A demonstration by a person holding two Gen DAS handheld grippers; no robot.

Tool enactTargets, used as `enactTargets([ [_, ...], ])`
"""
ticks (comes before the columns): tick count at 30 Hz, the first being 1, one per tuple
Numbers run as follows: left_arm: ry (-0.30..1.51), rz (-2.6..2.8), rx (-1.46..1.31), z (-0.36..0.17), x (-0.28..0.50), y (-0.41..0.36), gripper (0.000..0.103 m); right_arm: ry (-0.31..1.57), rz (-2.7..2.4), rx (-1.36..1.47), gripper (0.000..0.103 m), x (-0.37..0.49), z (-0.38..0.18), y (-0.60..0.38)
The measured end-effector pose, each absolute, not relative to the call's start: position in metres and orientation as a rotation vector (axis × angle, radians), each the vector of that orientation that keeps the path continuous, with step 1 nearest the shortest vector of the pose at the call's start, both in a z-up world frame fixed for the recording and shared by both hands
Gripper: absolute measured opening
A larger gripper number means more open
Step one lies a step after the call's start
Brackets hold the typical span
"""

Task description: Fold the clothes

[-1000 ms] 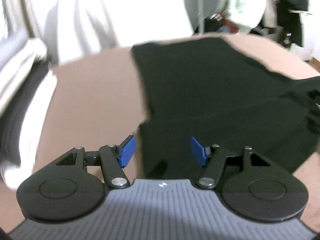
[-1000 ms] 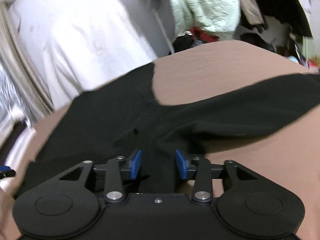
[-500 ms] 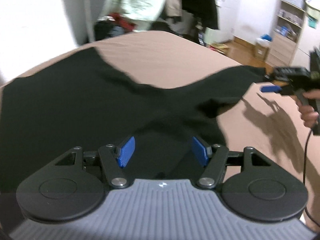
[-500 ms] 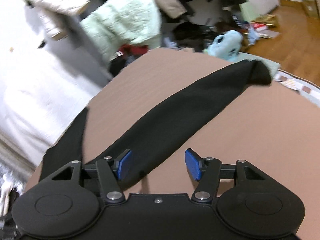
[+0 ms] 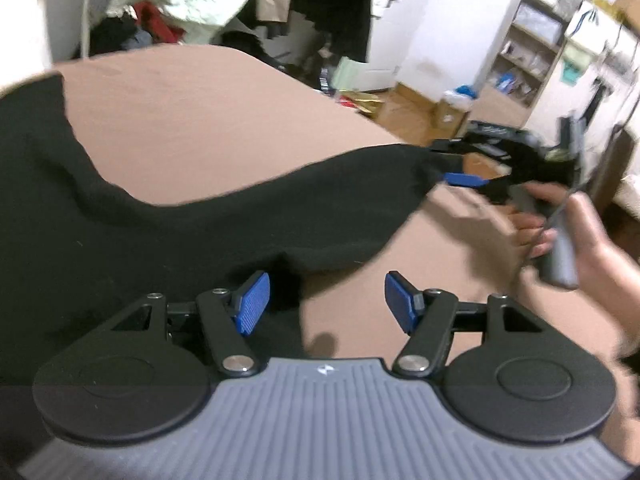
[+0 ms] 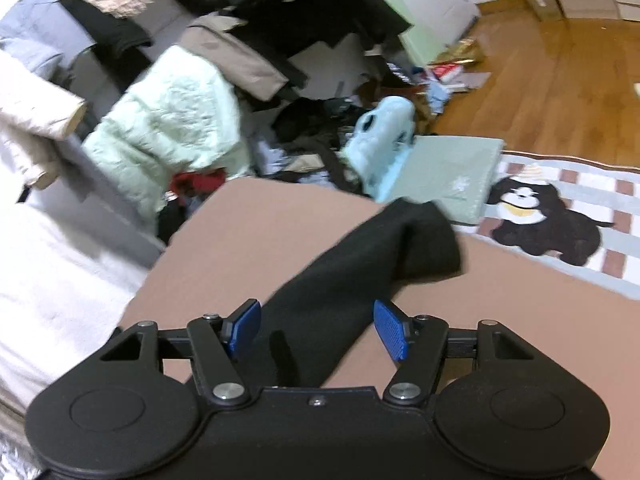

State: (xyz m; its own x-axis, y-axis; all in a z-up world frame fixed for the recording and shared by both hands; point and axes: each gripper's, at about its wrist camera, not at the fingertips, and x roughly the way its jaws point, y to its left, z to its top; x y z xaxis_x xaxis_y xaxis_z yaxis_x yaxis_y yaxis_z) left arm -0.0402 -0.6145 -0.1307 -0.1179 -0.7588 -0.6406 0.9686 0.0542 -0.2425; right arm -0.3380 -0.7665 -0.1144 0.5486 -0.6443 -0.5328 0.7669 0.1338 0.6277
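Left wrist view: left tongs [image 5: 326, 304] gape apart over the brown bed [image 5: 224, 120], beside a black garment [image 5: 160, 224] spread there. Right tongs [image 6: 316, 330] also stand apart, empty, straddling its sleeve [image 6: 360, 264] lying on the bed.

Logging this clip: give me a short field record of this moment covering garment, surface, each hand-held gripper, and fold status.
garment: black garment, spread out, one long sleeve stretched toward the bed edge
surface: brown bed cover
left hand-held gripper: open, over the garment's near edge, holding nothing
right hand-held gripper: open, straddling the sleeve, not clamped
person: hand gripping the right tool's handle
fold status: no fold visible yet
beyond bed: heaped clothes, animal-print rug
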Motion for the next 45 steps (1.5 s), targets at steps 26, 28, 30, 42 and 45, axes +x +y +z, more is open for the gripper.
enactTargets([
  [26, 0.727, -1.150, 0.096, -0.060, 0.054, -0.448, 0.063, 0.243, -0.577, 0.135, 0.007, -0.163, 0.050, -0.626],
  [28, 0.714, -1.123, 0.080, -0.052, 0.059, -0.425, 0.063, 0.224, -0.492, 0.128, 0.007, -0.135, 0.063, -0.597],
  [30, 0.718, -1.100, 0.055, -0.050, 0.065, -0.405, 0.064, 0.215, -0.419, 0.132, 0.007, -0.108, 0.068, -0.569],
  [42, 0.872, -0.942, -0.225, -0.096, 0.119, -0.335, 0.067, 0.362, -0.179, 0.088, 0.017, -0.014, -0.013, -0.429],
  [45, 0.932, -0.908, -0.313, -0.109, 0.134, -0.324, 0.067, 0.459, -0.089, 0.047, 0.049, -0.015, -0.038, -0.416],
])
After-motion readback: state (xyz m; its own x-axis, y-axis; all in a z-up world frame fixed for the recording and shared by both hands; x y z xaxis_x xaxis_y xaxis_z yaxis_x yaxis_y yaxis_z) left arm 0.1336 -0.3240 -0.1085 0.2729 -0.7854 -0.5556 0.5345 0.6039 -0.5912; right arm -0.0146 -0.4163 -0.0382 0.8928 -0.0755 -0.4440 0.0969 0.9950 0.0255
